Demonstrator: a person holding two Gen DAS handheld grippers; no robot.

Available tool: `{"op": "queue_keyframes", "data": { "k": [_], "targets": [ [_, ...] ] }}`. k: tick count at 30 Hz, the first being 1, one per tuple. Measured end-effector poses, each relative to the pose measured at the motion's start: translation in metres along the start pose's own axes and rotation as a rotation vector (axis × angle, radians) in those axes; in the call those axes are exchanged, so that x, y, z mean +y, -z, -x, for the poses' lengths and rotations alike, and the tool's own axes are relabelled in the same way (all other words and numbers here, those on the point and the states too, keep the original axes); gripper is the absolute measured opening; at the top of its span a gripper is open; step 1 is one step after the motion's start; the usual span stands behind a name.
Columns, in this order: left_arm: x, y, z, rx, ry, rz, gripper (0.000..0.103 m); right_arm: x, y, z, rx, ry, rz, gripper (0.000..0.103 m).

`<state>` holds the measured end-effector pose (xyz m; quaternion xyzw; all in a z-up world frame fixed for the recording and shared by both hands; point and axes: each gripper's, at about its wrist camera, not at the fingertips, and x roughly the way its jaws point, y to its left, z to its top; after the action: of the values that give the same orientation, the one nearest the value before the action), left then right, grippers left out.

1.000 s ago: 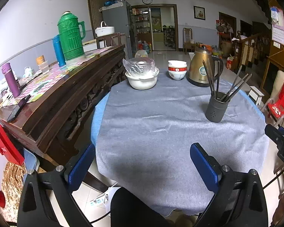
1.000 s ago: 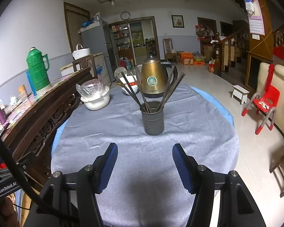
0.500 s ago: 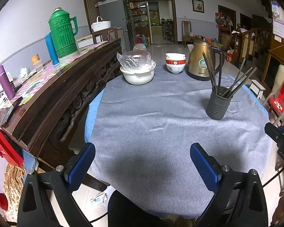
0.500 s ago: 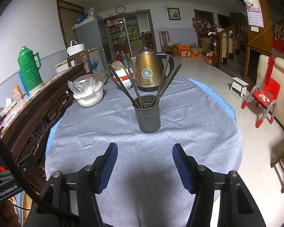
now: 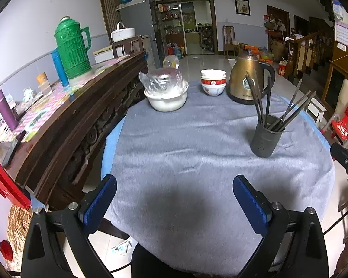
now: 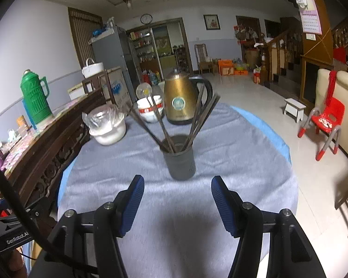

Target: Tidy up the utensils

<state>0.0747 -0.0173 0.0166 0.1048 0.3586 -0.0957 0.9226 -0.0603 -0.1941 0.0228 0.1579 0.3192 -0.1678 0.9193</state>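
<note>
A dark grey utensil holder (image 6: 179, 159) stands on the grey tablecloth (image 6: 232, 162) with several dark chopsticks (image 6: 199, 118) fanning out of it. It also shows in the left wrist view (image 5: 264, 136), to the right. My right gripper (image 6: 177, 199) is open and empty, just in front of the holder. My left gripper (image 5: 174, 199) is open and empty over the near side of the cloth (image 5: 185, 150), well short of the holder.
A gold kettle (image 5: 248, 81), stacked red-and-white bowls (image 5: 213, 82) and a white bowl covered in plastic (image 5: 165, 91) stand at the far side. A dark wooden sideboard (image 5: 65, 120) with a green thermos (image 5: 72, 48) runs along the left. Red child chair (image 6: 324, 125) at right.
Both grippers have moved forward toward the table; the holder now looks closer and larger in the right wrist view. Both stay open.
</note>
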Motion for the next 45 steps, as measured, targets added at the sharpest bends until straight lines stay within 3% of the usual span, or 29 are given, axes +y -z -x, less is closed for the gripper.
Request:
{"op": "queue_keyframes", "data": {
  "k": [19, 45],
  "targets": [
    [-0.054, -0.065, 0.0, -0.087, 0.003, -0.086, 0.1, -0.024, -0.042, -0.008, -0.083, -0.001, 0.026, 0.068],
    [-0.089, -0.079, 0.001, -0.1, 0.039, -0.141, 0.1, -0.049, -0.053, -0.002, -0.082, 0.009, -0.027, 0.068]
  ]
}}
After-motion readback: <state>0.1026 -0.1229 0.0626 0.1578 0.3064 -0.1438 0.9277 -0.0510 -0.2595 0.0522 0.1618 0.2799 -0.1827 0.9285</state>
